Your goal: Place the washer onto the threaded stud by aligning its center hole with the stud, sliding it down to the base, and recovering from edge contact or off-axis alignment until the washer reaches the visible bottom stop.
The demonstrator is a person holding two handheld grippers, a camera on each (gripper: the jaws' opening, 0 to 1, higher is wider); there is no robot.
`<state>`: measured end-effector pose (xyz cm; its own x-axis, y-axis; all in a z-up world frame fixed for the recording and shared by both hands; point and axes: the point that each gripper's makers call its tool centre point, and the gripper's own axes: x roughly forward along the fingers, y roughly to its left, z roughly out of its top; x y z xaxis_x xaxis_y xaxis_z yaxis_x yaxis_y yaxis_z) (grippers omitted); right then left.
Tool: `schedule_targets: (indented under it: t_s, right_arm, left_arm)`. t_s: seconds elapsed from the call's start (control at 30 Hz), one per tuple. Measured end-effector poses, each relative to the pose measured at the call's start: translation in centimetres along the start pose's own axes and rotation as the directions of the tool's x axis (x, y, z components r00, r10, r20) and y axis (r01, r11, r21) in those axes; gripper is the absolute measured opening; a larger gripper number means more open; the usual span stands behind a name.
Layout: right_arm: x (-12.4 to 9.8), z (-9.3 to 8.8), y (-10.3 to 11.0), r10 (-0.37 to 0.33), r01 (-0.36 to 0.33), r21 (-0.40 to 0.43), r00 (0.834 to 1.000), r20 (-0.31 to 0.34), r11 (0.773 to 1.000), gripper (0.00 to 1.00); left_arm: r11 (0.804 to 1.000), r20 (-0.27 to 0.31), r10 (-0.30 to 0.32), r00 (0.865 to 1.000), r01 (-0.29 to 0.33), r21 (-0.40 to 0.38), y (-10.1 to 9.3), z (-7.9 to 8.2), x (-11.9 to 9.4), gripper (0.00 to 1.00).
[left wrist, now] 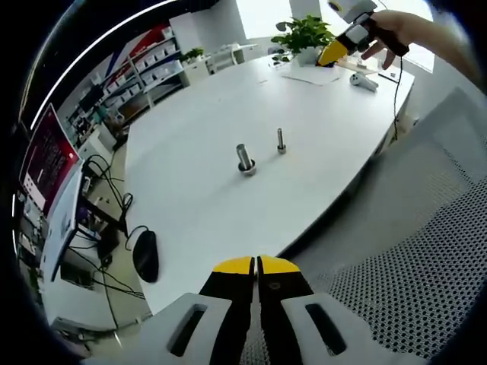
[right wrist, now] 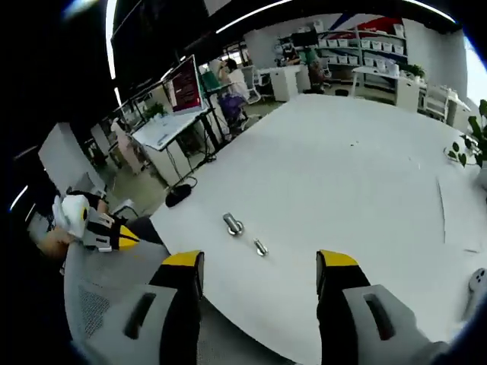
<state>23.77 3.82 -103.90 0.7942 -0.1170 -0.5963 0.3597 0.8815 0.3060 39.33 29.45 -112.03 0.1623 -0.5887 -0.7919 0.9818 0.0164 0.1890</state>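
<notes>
Two small metal pieces stand on the white table. The thicker threaded stud is upright with a wider ring at its foot; I cannot tell whether that ring is a loose washer. A thinner upright stud stands just beside it. My left gripper is shut and empty, held off the table's near edge. My right gripper is in a hand over the far side. In the right gripper view, the right gripper is wide open and empty, short of the thick stud and thin stud. The left gripper shows at left.
A black mouse lies near the table's corner, by cables and a monitor. A potted plant and papers sit at the far end. A mesh chair is beside me. Shelves and desks line the room.
</notes>
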Motion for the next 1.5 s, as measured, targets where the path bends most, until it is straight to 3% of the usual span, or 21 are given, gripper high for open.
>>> schedule_targets:
  t_s: [0.13, 0.3, 0.57, 0.67, 0.73, 0.9, 1.03, 1.13, 1.27, 1.33, 1.4, 1.5]
  right_arm:
    - [-3.4, -1.3, 0.7, -0.029, 0.027, 0.031, 0.997, 0.065, 0.999, 0.68]
    - [-6.8, -2.1, 1.4, -0.076, 0.060, 0.088, 0.980, 0.185, 0.994, 0.71]
    - [-10.0, -5.1, 2.1, -0.158, 0.150, 0.054, 0.961, 0.229, 0.987, 0.76]
    - [-10.1, -6.1, 2.2, -0.158, 0.139, 0.089, 0.955, 0.251, 0.986, 0.77]
    - [-10.0, -6.4, 2.0, -0.170, 0.145, 0.112, 0.948, 0.267, 0.983, 0.79]
    - [-9.1, -7.4, 2.8, -0.166, 0.147, 0.089, 0.949, 0.267, 0.985, 0.83]
    - [-8.3, -8.1, 3.6, -0.149, 0.138, 0.061, 0.955, 0.255, 0.989, 0.84]
    - [-7.0, -8.7, 4.5, -0.120, 0.109, 0.055, 0.961, 0.249, 0.992, 0.84]
    - [-5.5, -9.0, 6.0, -0.074, 0.065, 0.044, 0.968, 0.239, 0.997, 0.84]
    - [-5.4, -10.0, 5.7, -0.104, 0.111, -0.031, 0.981, 0.163, 0.993, 0.78]
    - [-5.4, -9.7, 5.0, -0.135, 0.146, -0.043, 0.972, 0.195, 0.988, 0.79]
    - [-5.4, -9.9, 5.3, -0.110, 0.116, -0.023, 0.975, 0.194, 0.993, 0.78]
  left_arm:
    - [1.000, 0.024, 0.000, 1.000, 0.000, 0.008, 0.0, 0.4, -0.1, 0.00]
    - [1.000, 0.054, 0.004, 0.999, -0.004, 0.003, 0.0, 0.9, -0.4, 0.00]
    - [1.000, 0.079, 0.030, 0.996, -0.030, -0.007, 0.4, 1.2, -0.6, 0.00]
    - [0.998, 0.111, 0.063, 0.992, -0.062, -0.018, 1.0, 1.8, -0.8, 0.00]
    - [0.994, 0.157, 0.107, 0.982, -0.102, -0.041, 1.9, 2.6, -1.2, 0.00]
    - [0.971, 0.249, 0.198, 0.948, -0.155, -0.183, 3.5, 3.2, -2.9, 0.04]
    - [0.953, 0.310, 0.261, 0.914, -0.193, -0.233, 4.6, 3.8, -3.7, 0.11]
    - [0.941, 0.325, 0.287, 0.901, -0.203, -0.270, 5.5, 3.9, -3.6, 0.21]
    - [0.924, 0.333, 0.315, 0.889, -0.208, -0.319, 5.9, 3.8, -3.8, 0.37]
    - [0.910, 0.326, 0.332, 0.885, -0.210, -0.357, 6.6, 3.3, -3.7, 0.41]
    - [0.894, 0.322, 0.338, 0.884, -0.196, -0.402, 6.5, 3.0, -3.9, 0.44]
    - [0.887, 0.312, 0.346, 0.885, -0.200, -0.416, 6.2, 2.9, -3.9, 0.45]
